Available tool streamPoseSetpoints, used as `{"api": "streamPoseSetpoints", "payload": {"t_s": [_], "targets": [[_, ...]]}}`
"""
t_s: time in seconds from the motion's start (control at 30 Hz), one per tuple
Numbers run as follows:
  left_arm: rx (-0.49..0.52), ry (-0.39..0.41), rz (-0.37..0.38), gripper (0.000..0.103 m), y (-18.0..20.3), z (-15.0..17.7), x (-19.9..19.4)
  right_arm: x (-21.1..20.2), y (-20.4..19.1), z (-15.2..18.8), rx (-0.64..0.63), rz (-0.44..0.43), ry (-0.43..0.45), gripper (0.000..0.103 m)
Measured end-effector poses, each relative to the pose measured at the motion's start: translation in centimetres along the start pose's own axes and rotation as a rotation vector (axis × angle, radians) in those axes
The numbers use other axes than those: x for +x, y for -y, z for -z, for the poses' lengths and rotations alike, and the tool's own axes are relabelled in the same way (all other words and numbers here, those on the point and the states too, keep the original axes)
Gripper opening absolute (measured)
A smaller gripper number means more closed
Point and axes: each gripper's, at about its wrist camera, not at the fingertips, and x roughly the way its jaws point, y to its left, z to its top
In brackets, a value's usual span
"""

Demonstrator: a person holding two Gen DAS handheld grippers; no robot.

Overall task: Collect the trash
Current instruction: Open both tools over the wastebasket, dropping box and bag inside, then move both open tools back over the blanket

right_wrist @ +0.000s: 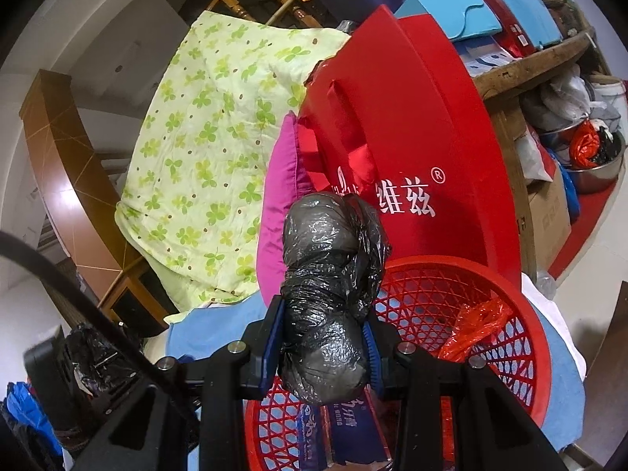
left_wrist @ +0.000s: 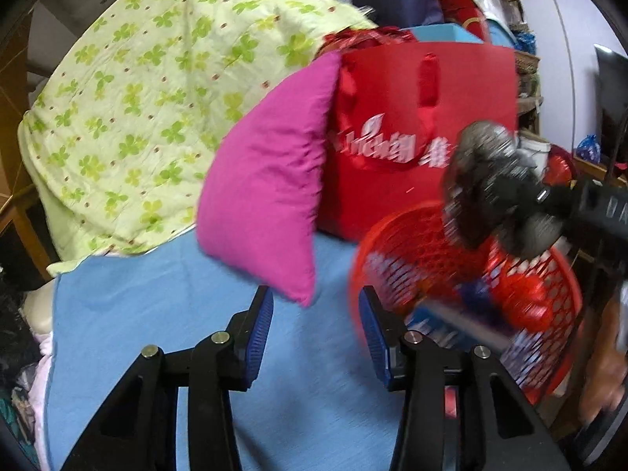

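Spreading across the left of the right wrist view is a green clover-print quilt (right_wrist: 204, 165); at lower centre the right gripper (right_wrist: 322, 347) pinches a crumpled black plastic bag (right_wrist: 329, 294) over the red mesh basket (right_wrist: 537, 337), at lower right. In the left wrist view the left gripper (left_wrist: 316, 337) gapes wide, holding nothing, above blue cloth (left_wrist: 157, 314).
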Motion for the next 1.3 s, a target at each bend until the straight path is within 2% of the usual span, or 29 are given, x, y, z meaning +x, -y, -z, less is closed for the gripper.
{"api": "streamPoseSetpoints", "payload": {"t_s": [0.07,0.2,0.33,0.53,0.7,0.8,0.83,0.87,0.9,1.03,1.1,1.17,1.23,1.3], "targets": [[-0.021,-0.025,-0.021,0.048,-2.7,1.3,-0.3,0.1,-0.1,0.0,0.0,-0.004,0.002,0.039],[-0.074,-0.067,-0.074,0.056,-8.0,4.2,-1.4,0.3,-0.2,0.1,0.001,-0.015,0.0,0.039],[-0.146,-0.144,-0.106,0.059,-12.8,8.8,-3.2,0.6,-0.8,0.3,-0.01,-0.024,0.003,0.039],[-0.145,-0.203,-0.124,0.06,-13.7,13.6,-4.7,1.2,-1.9,0.5,-0.037,-0.03,0.001,0.039],[-0.183,-0.195,-0.105,0.061,-13.4,14.0,-4.4,1.8,-1.8,0.8,-0.037,0.001,-0.027,0.04],[-0.179,-0.17,-0.121,0.064,-13.3,14.0,-4.2,2.5,-1.3,0.9,-0.032,0.026,-0.069,0.041],[-0.184,-0.165,-0.127,0.064,-13.3,14.0,-4.0,2.9,-0.9,1.0,-0.018,0.031,-0.091,0.046],[-0.194,-0.164,-0.127,0.064,-13.5,14.1,-3.8,3.0,-0.7,1.0,-0.006,0.035,-0.1,0.066],[-0.207,-0.165,-0.125,0.065,-13.7,14.1,-3.5,3.0,-0.4,1.0,0.009,0.047,-0.095,0.077],[-0.24,-0.157,-0.149,0.072,-14.9,14.1,-2.2,1.7,-0.8,0.6,0.004,0.075,0.005,0.077],[-0.249,-0.145,-0.17,0.076,-15.5,14.2,-1.9,-0.1,-2.5,0.8,-0.063,0.033,0.118,0.077],[-0.257,-0.133,-0.194,0.076,-16.3,14.3,-1.6,-1.0,-5.7,1.6,-0.206,-0.007,0.199,0.077],[-0.278,-0.129,-0.218,0.076,-17.2,14.6,-1.3,-0.3,-8.9,3.2,-0.301,-0.106,0.19,0.077],[-0.31,-0.121,-0.233,0.077,-18.3,15.0,-1.1,1.2,-11.5,4.8,-0.356,-0.189,0.122,0.077]]}}
